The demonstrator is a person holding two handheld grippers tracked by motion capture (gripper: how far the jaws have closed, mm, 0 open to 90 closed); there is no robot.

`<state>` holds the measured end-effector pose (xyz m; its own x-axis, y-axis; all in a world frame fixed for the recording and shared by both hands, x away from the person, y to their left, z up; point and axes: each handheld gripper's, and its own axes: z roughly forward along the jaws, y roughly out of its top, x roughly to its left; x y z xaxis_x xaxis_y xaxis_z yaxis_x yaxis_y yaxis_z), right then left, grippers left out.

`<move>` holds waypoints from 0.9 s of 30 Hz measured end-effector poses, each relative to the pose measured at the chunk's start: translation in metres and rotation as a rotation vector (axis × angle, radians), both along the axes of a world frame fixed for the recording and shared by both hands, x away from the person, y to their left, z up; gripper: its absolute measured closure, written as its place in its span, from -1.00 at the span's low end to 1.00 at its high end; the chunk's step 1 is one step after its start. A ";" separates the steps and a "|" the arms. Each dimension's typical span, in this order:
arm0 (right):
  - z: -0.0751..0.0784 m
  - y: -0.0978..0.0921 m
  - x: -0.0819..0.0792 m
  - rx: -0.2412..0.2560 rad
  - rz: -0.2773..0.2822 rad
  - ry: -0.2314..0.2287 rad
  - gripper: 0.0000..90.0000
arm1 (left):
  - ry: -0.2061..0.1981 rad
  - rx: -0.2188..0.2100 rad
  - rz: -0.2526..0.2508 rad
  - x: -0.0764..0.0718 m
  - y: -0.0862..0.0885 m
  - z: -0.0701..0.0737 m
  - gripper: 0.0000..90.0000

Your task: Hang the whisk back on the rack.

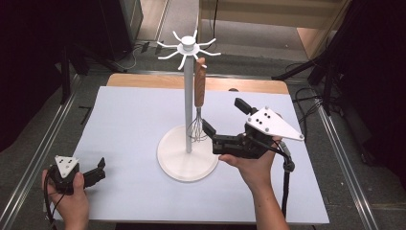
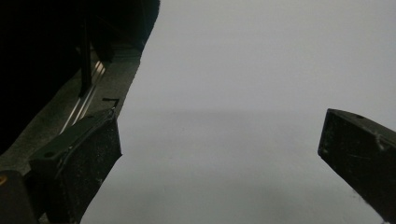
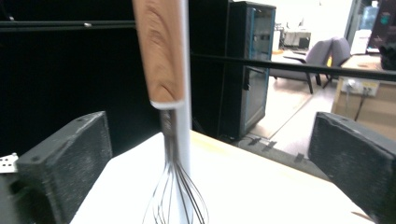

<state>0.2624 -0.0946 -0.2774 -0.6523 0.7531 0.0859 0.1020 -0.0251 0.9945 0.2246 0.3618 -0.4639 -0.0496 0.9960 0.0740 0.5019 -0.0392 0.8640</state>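
The table (image 1: 124, 143) is lying under a smooth, matte, pale grey sheet, with a strip of bare wood showing at its far edge. Near the middle a white stand (image 1: 187, 160) is sitting on a broad round base, its thin straight pole rising to a cap ringed with curved hooks; it is looking like hard plastic or painted metal, stiff and smooth.

A whisk (image 1: 198, 98) is hanging from one of those hooks, just beside the pole, wire head down and clear of the base. Its handle is warm brown wood with visible grain, rounded and slightly tapered, ending in a pale collar; below it a metal neck is spreading into thin shiny wire loops. It is probably light and top-heavy toward the handle. The wires are looking springy and slippery, so they are likely to flex and slide under pressure. The wooden handle is the better place to grip: rigid, a little grippy, thick enough to fill the fingers.

The right gripper (image 1: 225, 122) is reaching toward the whisk with its fingers wide apart, bracketing the lower handle and neck without touching. The left gripper (image 1: 101, 168) is resting low at the near left of the table, fingers apart and holding nothing.
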 end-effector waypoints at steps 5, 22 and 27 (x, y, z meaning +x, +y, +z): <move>-0.010 -0.013 0.000 -0.006 -0.038 0.025 -1.00 | 0.005 0.005 0.000 0.000 0.000 0.000 -1.00; -0.060 -0.045 0.004 -0.062 -0.164 0.093 -1.00 | 0.006 0.009 -0.001 0.000 -0.001 0.000 -1.00; -0.078 -0.051 0.005 -0.084 -0.188 0.120 -1.00 | 0.005 0.009 0.000 0.000 -0.001 0.000 -1.00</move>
